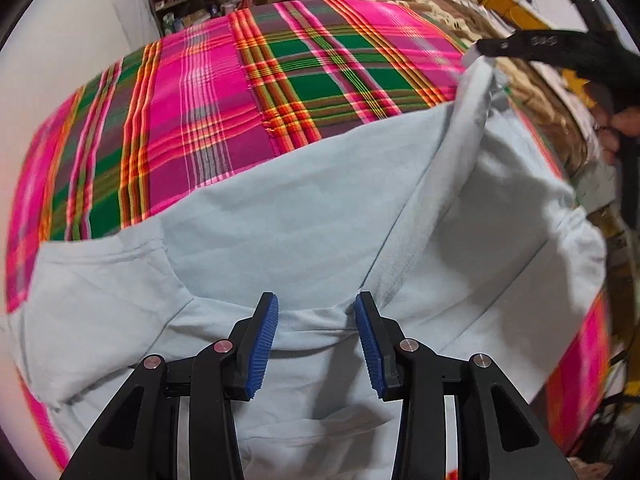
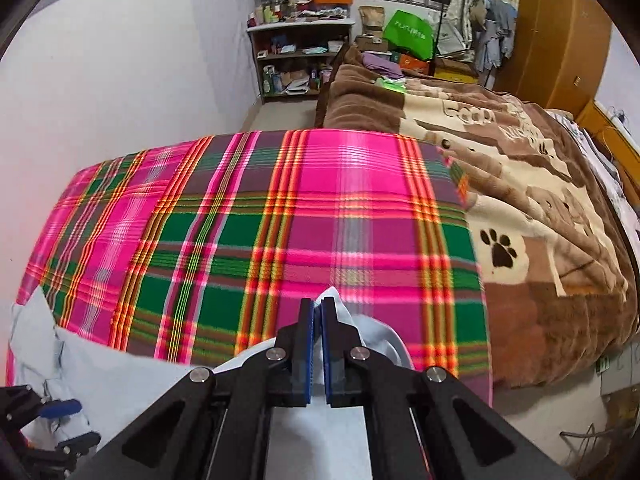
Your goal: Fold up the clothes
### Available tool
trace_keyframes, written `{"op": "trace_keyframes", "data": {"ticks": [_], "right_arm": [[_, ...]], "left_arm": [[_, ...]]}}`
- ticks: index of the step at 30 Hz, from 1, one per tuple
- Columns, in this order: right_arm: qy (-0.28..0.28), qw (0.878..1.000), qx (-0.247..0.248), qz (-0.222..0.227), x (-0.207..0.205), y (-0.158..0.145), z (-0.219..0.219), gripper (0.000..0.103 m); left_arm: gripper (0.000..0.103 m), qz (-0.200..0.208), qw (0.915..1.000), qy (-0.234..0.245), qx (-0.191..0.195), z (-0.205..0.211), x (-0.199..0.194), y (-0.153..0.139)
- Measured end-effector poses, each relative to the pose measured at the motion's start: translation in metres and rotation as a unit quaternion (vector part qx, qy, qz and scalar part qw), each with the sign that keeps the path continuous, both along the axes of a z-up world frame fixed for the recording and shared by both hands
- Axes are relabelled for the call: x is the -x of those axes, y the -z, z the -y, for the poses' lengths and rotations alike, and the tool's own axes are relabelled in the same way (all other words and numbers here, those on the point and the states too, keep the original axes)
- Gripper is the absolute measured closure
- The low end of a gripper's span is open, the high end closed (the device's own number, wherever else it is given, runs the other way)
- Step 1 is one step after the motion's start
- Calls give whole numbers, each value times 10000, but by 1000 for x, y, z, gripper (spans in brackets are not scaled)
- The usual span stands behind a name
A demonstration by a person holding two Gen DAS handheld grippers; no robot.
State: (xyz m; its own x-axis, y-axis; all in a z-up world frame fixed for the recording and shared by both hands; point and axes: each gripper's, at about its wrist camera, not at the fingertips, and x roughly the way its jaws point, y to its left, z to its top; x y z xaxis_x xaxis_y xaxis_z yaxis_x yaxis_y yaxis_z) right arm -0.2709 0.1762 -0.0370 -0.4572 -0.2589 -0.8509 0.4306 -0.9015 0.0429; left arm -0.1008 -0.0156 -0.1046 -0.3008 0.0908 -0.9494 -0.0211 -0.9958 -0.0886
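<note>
We see a pale blue shirt [image 1: 304,216] lying on the pink-green plaid blanket [image 1: 208,112] that covers the near end of the bed, w/ the shirt's collar at the near edge. Our left gripper [image 1: 316,344] hangs just over the collar, jaws spread wide, nothing between the blue pads [image 1: 264,344]. Our right gripper [image 2: 318,344] is clamped tight on a corner of the shirt [image 2: 332,300], lifted off the blanket so the fabric rises in a ridge twd the right side; in the left wrist view that gripper [image 1: 480,50] shows at the upper right w/ a hand [image 1: 616,132] behind it. A brown paw-print blanket [image 2: 532,216] covers the far part of the bed, shelves [image 2: 300,52] by the wall beyond.
</note>
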Motion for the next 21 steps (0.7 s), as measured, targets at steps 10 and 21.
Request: {"op": "trace_keyframes", "data": {"ticks": [10,21], "right_arm": [[488,9984,215,168,-31,5,-56,99],[929,9931,549,450,-64,29,-105,99]], "left_arm": [[81,-29,9990,390,194,-19,1,4],[85,-34,9982,453,381,-26,3,4]]}}
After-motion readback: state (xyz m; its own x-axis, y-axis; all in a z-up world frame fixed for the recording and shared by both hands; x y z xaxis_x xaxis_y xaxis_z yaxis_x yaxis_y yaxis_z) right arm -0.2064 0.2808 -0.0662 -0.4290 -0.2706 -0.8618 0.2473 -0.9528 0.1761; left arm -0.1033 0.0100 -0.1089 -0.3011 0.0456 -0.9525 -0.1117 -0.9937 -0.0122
